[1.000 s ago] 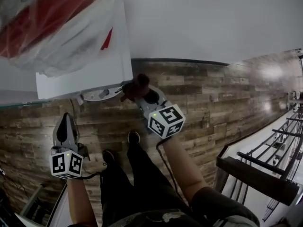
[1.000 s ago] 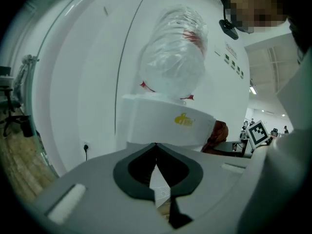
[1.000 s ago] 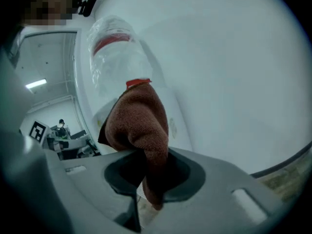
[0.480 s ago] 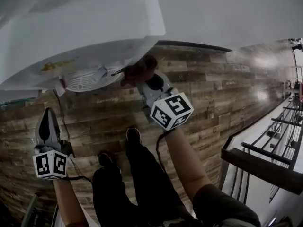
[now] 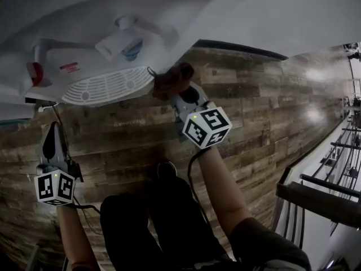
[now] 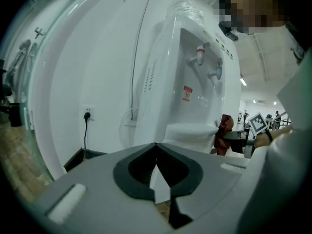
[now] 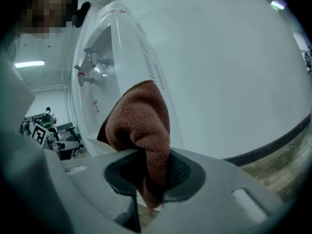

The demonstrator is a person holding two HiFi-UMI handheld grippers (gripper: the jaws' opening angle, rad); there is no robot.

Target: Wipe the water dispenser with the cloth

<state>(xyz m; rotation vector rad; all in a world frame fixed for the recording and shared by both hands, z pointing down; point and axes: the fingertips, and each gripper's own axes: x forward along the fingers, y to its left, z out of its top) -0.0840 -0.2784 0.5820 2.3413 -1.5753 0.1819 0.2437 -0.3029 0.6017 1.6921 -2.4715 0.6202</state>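
Fingers (image 7: 183,172) of the right gripper (image 5: 179,92) are clenched on a brown cloth (image 5: 172,79). The cloth touches the water dispenser (image 5: 84,38) at the end edge of its drip tray (image 5: 107,86), below the taps. At the dispenser's other side, well apart from it, the left gripper (image 5: 52,137) hangs with jaws together and empty. Bare wooden floor (image 5: 254,112) runs out from the dispenser's base along the wall.

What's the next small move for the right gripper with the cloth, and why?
Probably press the cloth against the side of the water dispenser and drag it along. The right gripper is shut on the cloth right beside that side, by the drip tray.
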